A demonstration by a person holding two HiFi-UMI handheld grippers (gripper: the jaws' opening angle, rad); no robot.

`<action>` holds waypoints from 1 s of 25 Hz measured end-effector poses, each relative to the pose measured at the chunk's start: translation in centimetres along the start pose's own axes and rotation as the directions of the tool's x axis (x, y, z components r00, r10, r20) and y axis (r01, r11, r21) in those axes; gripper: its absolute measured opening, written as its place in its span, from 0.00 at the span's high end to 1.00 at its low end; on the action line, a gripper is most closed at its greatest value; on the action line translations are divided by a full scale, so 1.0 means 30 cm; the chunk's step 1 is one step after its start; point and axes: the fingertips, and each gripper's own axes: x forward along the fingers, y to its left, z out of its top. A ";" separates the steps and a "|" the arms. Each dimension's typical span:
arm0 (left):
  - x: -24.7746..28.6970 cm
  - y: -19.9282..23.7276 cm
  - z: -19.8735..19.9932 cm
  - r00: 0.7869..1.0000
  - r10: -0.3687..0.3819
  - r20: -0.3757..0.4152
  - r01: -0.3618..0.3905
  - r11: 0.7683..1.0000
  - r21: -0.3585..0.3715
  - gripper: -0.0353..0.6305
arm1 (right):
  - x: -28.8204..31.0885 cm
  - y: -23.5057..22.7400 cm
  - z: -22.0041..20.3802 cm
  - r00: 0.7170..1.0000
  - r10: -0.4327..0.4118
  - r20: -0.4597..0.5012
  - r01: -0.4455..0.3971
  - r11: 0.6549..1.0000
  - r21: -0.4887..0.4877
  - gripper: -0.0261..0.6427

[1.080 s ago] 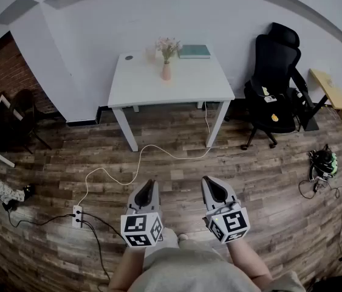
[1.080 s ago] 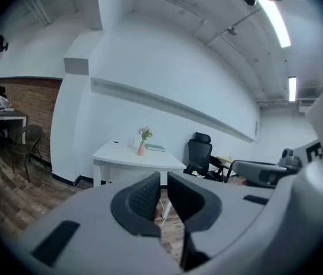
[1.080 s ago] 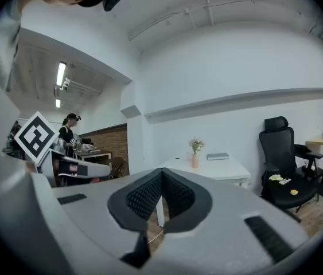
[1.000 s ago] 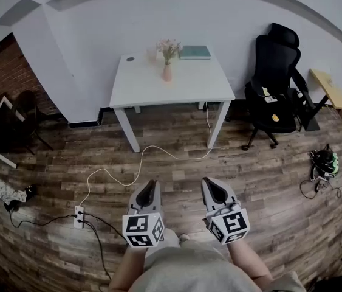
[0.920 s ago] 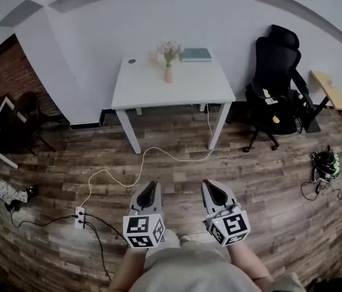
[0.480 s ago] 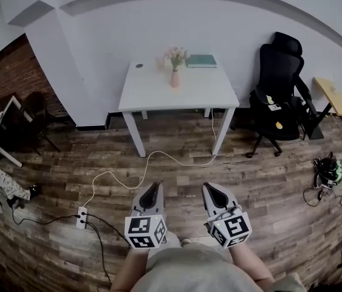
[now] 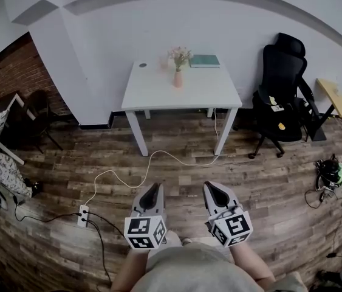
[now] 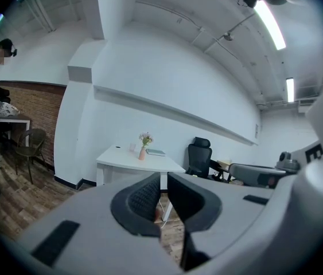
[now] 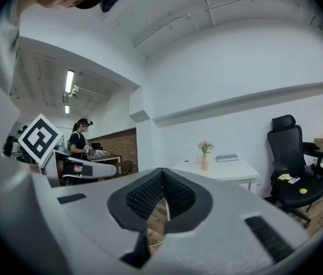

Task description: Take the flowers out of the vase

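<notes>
— Head view: what changed?
— The surface (image 7: 158, 93) with the vase (image 7: 177, 79) and flowers (image 7: 180, 55) has drifted rightward in frame. It's still well away across the floor.
— Left gripper view?
— My left tongs (image 8: 162, 179) are closed on nothing.
— Right gripper view?
— My right tongs (image 9: 162, 173) are the same. The flowers stand in the vase, so I'd say I must approach first.

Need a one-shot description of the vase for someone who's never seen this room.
Find the white table against the white wall, left of the black office chair. Toward its back edge stands the vase: small, pink, the only thing there holding flowers, beside a flat teal book.
</notes>
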 end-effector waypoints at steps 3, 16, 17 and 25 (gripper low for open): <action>0.001 -0.011 -0.005 1.000 -0.009 -0.001 0.009 1.000 -0.001 0.89 | -0.007 -0.009 -0.008 1.000 -0.001 -0.004 0.001 1.000 0.007 0.96; 0.051 -0.043 -0.026 0.999 -0.042 -0.025 0.042 0.999 -0.002 0.85 | 0.008 -0.077 -0.026 1.000 -0.003 -0.028 0.004 1.000 0.018 0.94; 0.057 -0.038 -0.027 0.999 -0.042 -0.026 0.042 0.999 -0.002 0.85 | 0.016 -0.080 -0.025 1.000 -0.002 -0.027 0.002 1.000 0.019 0.94; 0.162 -0.006 -0.017 0.999 -0.047 -0.026 0.047 0.999 -0.006 0.81 | 0.114 -0.137 -0.032 0.999 0.015 -0.044 -0.014 1.000 0.023 0.89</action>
